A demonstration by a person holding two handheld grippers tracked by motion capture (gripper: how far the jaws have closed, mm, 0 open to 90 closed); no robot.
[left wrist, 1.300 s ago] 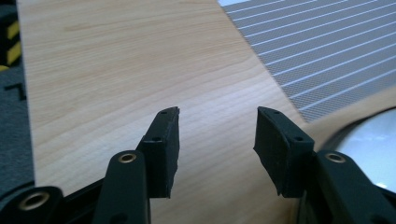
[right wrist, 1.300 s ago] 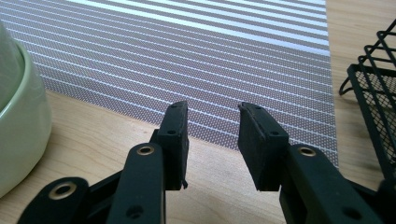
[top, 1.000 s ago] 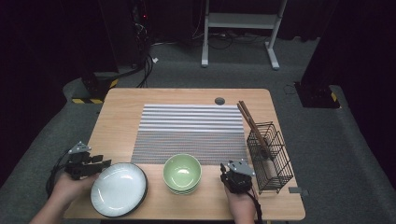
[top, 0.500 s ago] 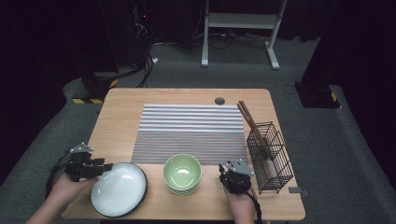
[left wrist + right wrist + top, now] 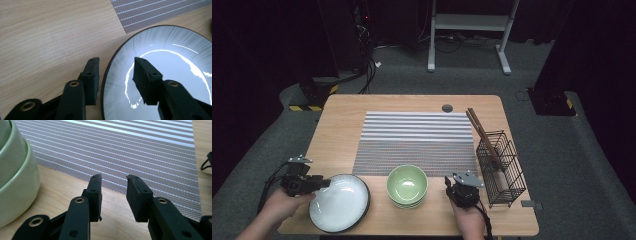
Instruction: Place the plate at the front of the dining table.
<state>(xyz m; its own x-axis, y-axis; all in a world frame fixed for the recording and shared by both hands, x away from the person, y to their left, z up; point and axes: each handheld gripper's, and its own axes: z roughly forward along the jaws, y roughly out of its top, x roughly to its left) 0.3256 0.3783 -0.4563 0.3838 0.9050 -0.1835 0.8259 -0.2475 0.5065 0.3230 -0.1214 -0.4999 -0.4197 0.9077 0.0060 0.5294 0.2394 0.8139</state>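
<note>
Jaws of the left gripper (image 5: pixel 116 68) straddle the dark rim of the round glossy white plate (image 5: pixel 339 202) at the table's near left corner; they have just been closing, yet neither pad presses the rim. The right gripper (image 5: pixel 113 181) hovers unclenched and empty over the bare light wooden table (image 5: pixel 347 125), its jaws too having just narrowed. Just left of it sit stacked pale green bowls (image 5: pixel 407 186). Beyond lies the grey striped woven placemat (image 5: pixel 417 135). A black wire basket (image 5: pixel 502 167) holding brown chopsticks (image 5: pixel 482 135) stands at the right edge.
</note>
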